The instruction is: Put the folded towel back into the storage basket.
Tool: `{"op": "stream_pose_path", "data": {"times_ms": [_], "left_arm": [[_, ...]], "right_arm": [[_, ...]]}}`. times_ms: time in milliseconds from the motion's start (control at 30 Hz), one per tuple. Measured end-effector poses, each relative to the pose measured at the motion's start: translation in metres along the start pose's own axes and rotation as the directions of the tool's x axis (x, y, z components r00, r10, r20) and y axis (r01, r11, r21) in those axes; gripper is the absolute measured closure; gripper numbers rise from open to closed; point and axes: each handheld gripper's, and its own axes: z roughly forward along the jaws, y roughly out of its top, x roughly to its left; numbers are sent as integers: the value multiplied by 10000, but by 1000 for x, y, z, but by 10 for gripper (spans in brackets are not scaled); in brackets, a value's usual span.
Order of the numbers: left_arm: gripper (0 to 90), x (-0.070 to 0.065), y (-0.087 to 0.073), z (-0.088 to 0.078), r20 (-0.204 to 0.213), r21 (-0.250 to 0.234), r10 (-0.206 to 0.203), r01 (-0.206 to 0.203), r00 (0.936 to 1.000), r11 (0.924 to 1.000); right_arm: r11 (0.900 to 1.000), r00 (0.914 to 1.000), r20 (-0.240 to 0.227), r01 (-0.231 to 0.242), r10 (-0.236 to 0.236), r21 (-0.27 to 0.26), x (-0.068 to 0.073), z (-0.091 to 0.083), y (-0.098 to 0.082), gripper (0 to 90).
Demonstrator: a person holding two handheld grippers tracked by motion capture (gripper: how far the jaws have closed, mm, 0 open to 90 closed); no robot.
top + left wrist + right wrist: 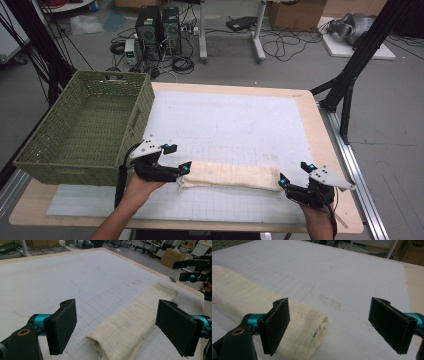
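Both jaws gaping wide here, nothing held: the left hand-held gripper (176, 159) sits at one end of the folded cream cloth (232, 176), the right hand-held gripper (296, 174) at the other. The cloth lies along the table's (306, 102) near edge, on the white mat (240, 125). The risk, I'd say: a shallow pinch catches only the top layer and the fold peels open. Uneven lifting could let it sag and unroll. The green basket (45, 135) waits at the left edge.
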Motion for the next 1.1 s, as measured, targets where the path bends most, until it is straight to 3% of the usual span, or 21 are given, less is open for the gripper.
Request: {"op": "stream_pose_path", "data": {"times_ms": [133, 367, 500, 667, 800, 1000, 1100], "left_arm": [[187, 0, 0, 5, 49, 223, -98, 97, 9999, 9997], [204, 3, -5, 19, -212, 1031, -62, 83, 9998, 9946], [248, 4, -10, 27, -501, 1715, 97, -9, 9987, 9852], [266, 7, -16, 36, -887, 2544, 155, 76, 9959, 9671], [294, 7, -20, 40, -969, 2724, 146, 124, 9952, 9621], [358, 7, -31, 45, -1071, 3290, 15, 340, 9942, 9437], [369, 5, -33, 47, -985, 3401, 59, 280, 9951, 9400]], "right_arm": [[10000, 10000, -2, -30, 30, -2, 0, 0, 0, 161], [10000, 10000, 0, 7, -7, 55, 0, 0, 0, 161], [10000, 10000, 2, 28, -28, 29, -1, 1, 0, 161], [10000, 10000, 6, 17, -17, 34, -1, 1, -1, 161], [10000, 10000, 1, 41, -41, 56, -2, 1, -1, 162], [9999, 10000, 50, 75, -75, 81, -2, 1, -1, 167], [10000, 10000, 53, 50, -50, 64, -2, 1, -1, 167]]}}
